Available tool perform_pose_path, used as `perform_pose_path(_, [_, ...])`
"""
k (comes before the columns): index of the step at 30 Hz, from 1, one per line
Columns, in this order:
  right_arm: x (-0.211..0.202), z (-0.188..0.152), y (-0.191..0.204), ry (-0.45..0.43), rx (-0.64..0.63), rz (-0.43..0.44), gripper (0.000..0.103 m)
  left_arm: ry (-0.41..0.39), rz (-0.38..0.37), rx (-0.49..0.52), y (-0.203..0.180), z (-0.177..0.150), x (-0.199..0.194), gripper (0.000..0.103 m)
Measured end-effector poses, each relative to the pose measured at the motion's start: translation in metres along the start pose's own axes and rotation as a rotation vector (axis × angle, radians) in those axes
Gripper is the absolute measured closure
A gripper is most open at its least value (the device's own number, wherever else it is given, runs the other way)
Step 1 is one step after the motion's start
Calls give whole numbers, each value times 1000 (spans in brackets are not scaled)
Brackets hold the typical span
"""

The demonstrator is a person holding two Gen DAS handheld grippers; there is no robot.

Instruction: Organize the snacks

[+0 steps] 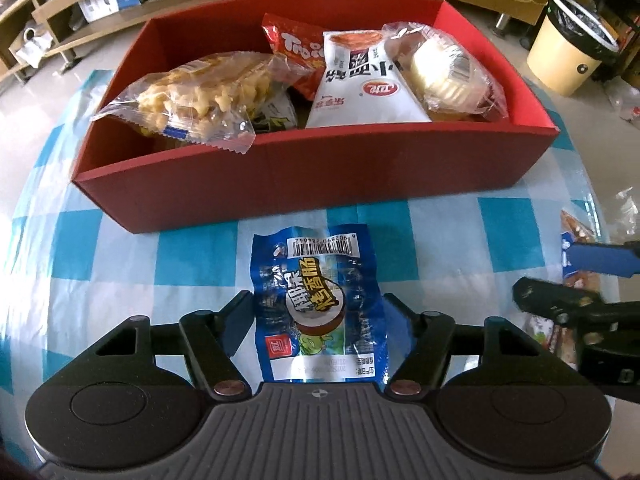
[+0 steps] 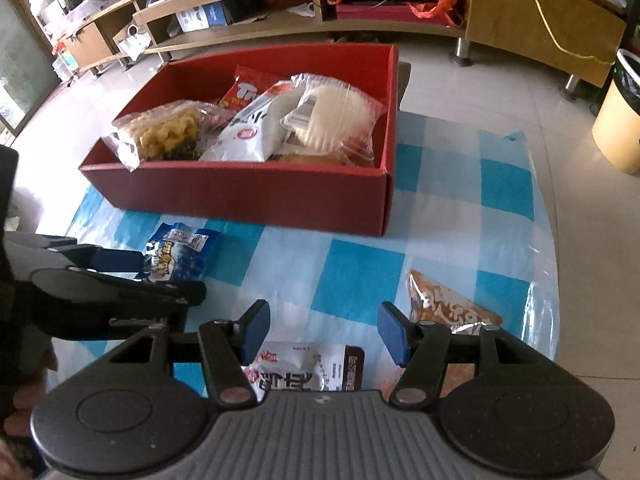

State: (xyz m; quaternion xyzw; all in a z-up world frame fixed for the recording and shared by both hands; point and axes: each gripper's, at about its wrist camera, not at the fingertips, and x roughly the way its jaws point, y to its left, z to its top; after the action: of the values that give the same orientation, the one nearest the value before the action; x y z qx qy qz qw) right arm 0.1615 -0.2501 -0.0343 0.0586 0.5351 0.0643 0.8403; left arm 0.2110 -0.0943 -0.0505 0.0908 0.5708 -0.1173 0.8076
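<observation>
Left gripper (image 1: 318, 312) points steeply down over the blue sausage packet (image 1: 318, 308), which lies flat on the blue-checked tablecloth (image 1: 500, 228) just before the red box (image 1: 304, 172); the fingers flank the packet, and whether the pads press it cannot be told. Right gripper (image 2: 324, 330) hangs with jaws parted and empty above a white-and-brown packet (image 2: 304, 368). An orange packet (image 2: 444, 304) lies beside its right finger. Snacks fill the box.
</observation>
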Motion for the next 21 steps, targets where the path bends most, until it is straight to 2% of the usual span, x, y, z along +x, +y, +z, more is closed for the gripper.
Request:
perform_pose_path(3, [3, -4, 2, 30, -12, 23, 46, -28, -11, -5, -1, -4, -16, 29])
perform_pose_path(7, [7, -9, 6, 55, -46, 38, 40, -55, -33, -26, 5, -4, -30, 28])
perform_pose_path(11, [19, -11, 0, 98, 15, 80, 40, -66, -37, -39, 9, -5, -37, 28])
perform_pose_path(17, [4, -15, 10, 126, 37, 233, 40, -81, -39, -52, 18, -2, -42, 28])
perform_pose_path(19, [-2, -18, 20, 116, -3, 221, 40, -80, -42, -52, 20, -1, -40, 28])
perform_pose_path(21, [-5, -24, 33, 102, -79, 151, 40, -76, -39, -48, 20, -2, -39, 28])
